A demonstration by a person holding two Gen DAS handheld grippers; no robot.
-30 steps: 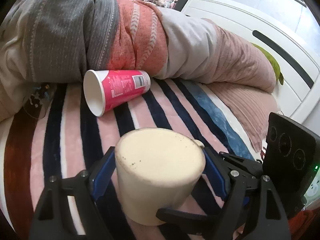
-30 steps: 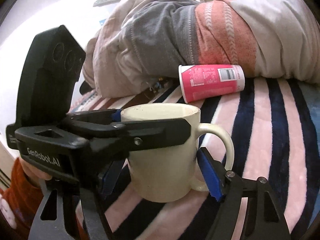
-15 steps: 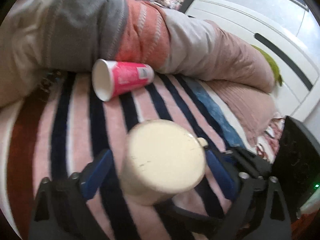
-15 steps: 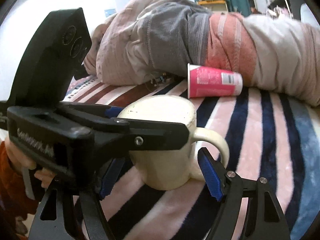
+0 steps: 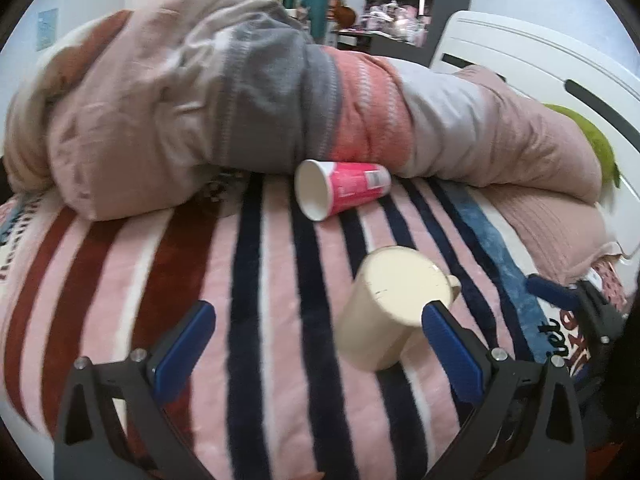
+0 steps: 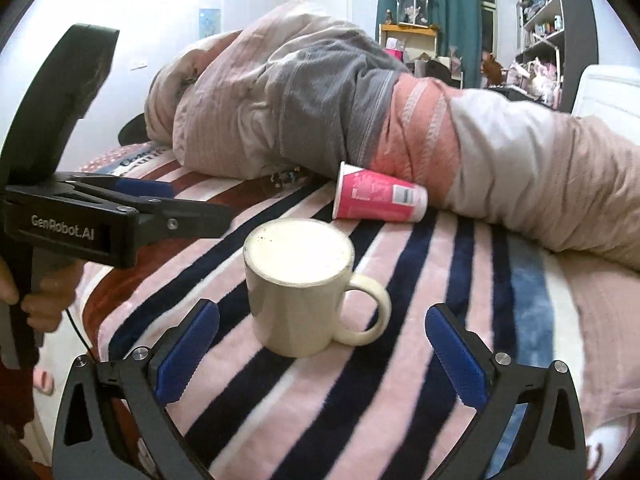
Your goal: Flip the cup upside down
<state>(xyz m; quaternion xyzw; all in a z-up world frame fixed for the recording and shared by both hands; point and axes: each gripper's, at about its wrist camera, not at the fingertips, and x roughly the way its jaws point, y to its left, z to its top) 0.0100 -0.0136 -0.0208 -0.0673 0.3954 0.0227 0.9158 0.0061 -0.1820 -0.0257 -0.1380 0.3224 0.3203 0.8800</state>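
A cream mug (image 6: pixel 298 288) stands upside down on the striped blanket (image 6: pixel 400 400), flat base up, handle to the right. In the left wrist view the mug (image 5: pixel 388 308) sits just ahead of the right finger. My right gripper (image 6: pixel 320 356) is open and empty, its blue pads either side of and nearer than the mug, not touching. My left gripper (image 5: pixel 316 344) is open and empty, drawn back left of the mug; in the right wrist view it (image 6: pixel 192 210) shows at the left, held by a hand.
A pink paper cup (image 5: pixel 340 192) lies on its side behind the mug, against a rolled quilt (image 5: pixel 240 100); the cup also shows in the right wrist view (image 6: pixel 378 200). A white headboard (image 5: pixel 540 64) stands at the right. Shelves and a teal curtain (image 6: pixel 440 0) are behind.
Both grippers have backed away from the mug. The left gripper, which was around it, has opened and pulled off to the left. The mug stays standing upside down on the blanket.
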